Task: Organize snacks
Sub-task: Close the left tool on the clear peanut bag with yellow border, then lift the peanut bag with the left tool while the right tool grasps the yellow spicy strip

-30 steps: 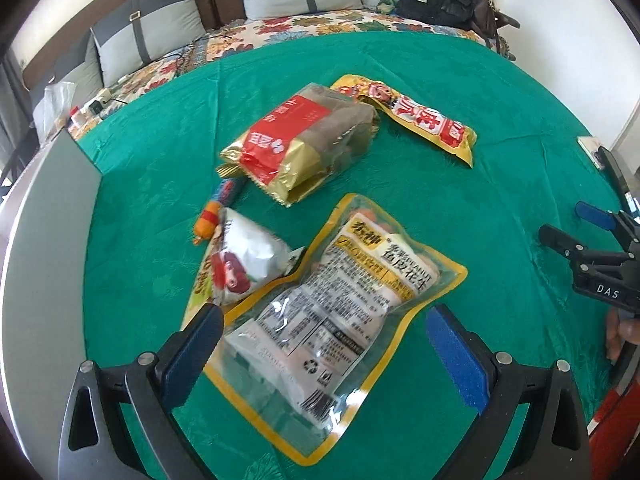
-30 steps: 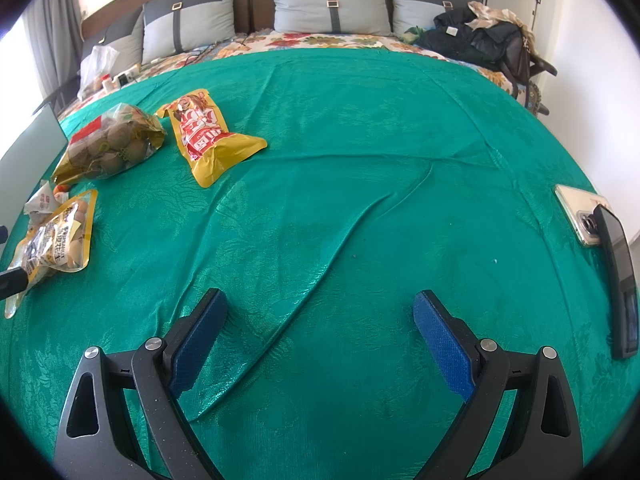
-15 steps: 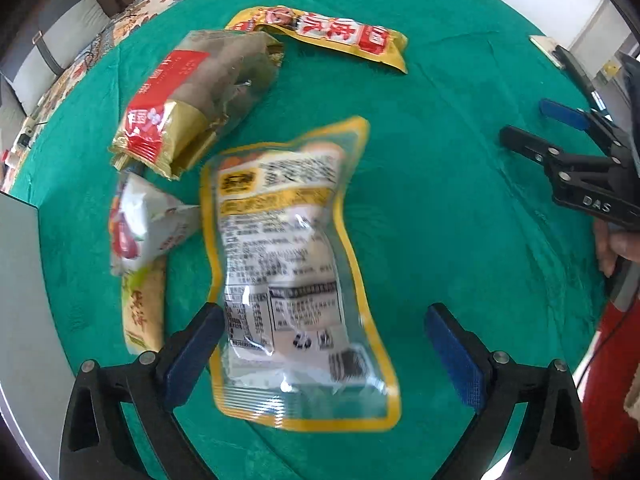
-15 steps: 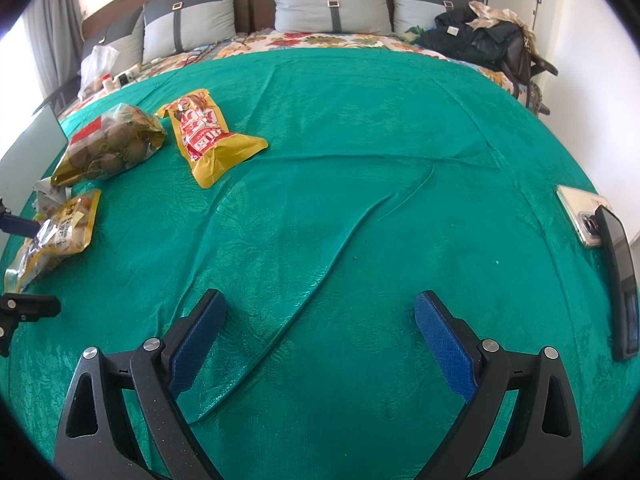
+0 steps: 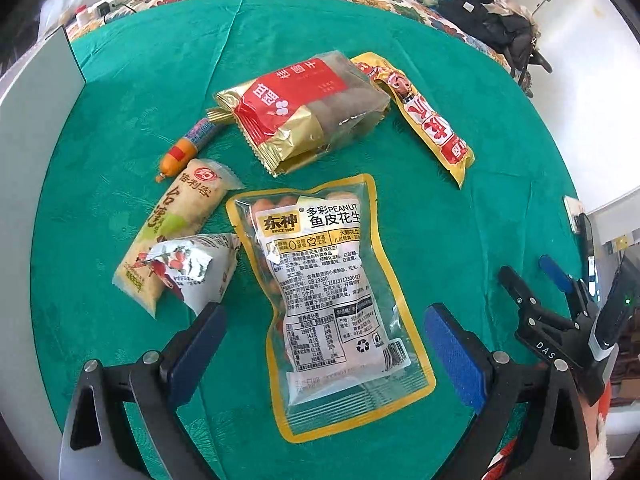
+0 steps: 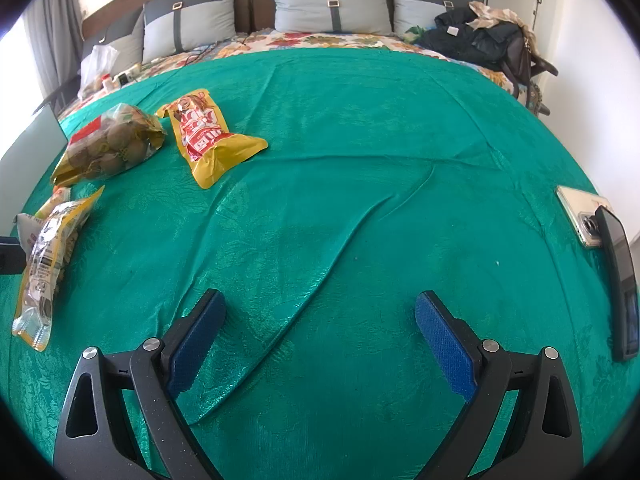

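Within the last second the left gripper (image 5: 322,338) has swung round over the snacks and now hangs squarely above the peanut pouch (image 5: 326,292), which runs lengthwise between its blue-padded fingers (image 5: 448,354); those fingers are spread wide and hold nothing. That lining-up suggests the pouch is the next thing to be picked, though no grasp has begun. The right gripper (image 6: 318,342) has not shifted: it hovers over bare green bedspread (image 6: 380,140), fingers likewise apart and empty, well away from the pile. The pouch is a flat, glossy clear film with a yellow border and a printed label, slippery-looking and limp. Touching its left edge lies a crinkled silvery triangular packet (image 5: 196,274) atop a pale matte snack bar wrapper (image 5: 176,226); beyond them a small orange sausage stick (image 5: 188,146). Farther up sits a bulging gold-and-red bag of round brown nuts (image 5: 308,110), and just beside it a long yellow-and-red packet (image 5: 424,116). The bedspread is satiny and creased, so a thin pouch on it may slide instead of lifting.
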The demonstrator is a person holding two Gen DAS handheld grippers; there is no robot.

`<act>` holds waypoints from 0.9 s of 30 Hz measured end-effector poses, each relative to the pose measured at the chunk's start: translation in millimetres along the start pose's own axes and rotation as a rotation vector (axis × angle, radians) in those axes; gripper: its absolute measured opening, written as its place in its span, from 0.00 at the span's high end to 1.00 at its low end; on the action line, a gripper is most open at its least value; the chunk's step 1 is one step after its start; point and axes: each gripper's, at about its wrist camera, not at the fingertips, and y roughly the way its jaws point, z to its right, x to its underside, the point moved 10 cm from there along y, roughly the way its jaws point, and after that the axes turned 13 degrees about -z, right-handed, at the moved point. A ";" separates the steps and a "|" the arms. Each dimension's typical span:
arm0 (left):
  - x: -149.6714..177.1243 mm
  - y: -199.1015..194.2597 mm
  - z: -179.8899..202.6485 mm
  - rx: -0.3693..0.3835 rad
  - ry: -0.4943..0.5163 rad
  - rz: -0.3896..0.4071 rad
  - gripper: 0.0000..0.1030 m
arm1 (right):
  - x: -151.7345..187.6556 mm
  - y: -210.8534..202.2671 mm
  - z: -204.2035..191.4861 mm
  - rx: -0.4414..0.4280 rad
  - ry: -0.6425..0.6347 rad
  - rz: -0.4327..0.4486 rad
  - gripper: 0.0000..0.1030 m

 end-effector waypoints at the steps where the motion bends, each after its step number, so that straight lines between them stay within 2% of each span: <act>1: 0.9 7.1 4.2 -0.022 0.008 -0.010 0.04 | 0.0 -0.1 0.7 0.000 0.000 0.000 0.05; 4: -4.9 23.9 9.9 -0.095 0.017 -0.029 0.04 | -0.1 -0.1 0.4 0.000 0.000 0.000 0.05; 6: -10.9 26.1 11.6 -0.146 0.013 -0.008 0.05 | -0.1 -0.2 0.7 0.000 0.000 0.000 0.05; 8: -13.7 21.6 10.1 -0.196 -0.002 0.034 0.20 | -0.1 -0.2 0.8 0.000 0.000 0.000 0.05; 9: -14.0 17.3 9.7 -0.205 -0.003 0.058 0.38 | -0.1 -0.2 0.7 0.000 0.000 0.000 0.05; 10: -13.2 14.6 10.4 -0.180 -0.003 0.067 0.45 | -0.2 -0.2 0.8 0.000 0.000 0.000 0.05; 11: -9.0 13.4 9.8 -0.141 -0.006 0.062 0.47 | -0.1 -0.2 0.8 0.000 0.000 0.000 0.05; 14: 13.2 6.1 -0.3 -0.140 0.000 0.078 0.47 | -0.1 -0.2 0.8 0.000 0.000 0.000 0.05; 18: 64.0 -2.4 -18.2 -0.103 -0.023 0.095 0.47 | -0.1 -0.2 0.8 0.000 0.000 0.000 0.05; 22: 106.4 -14.9 -50.4 -0.098 -0.100 0.138 0.47 | -0.1 -0.2 0.9 0.000 0.000 0.000 0.05; 27: 133.0 -29.5 -90.0 -0.062 -0.192 0.236 0.47 | 1.7 -1.0 -2.1 0.002 -0.002 0.003 0.06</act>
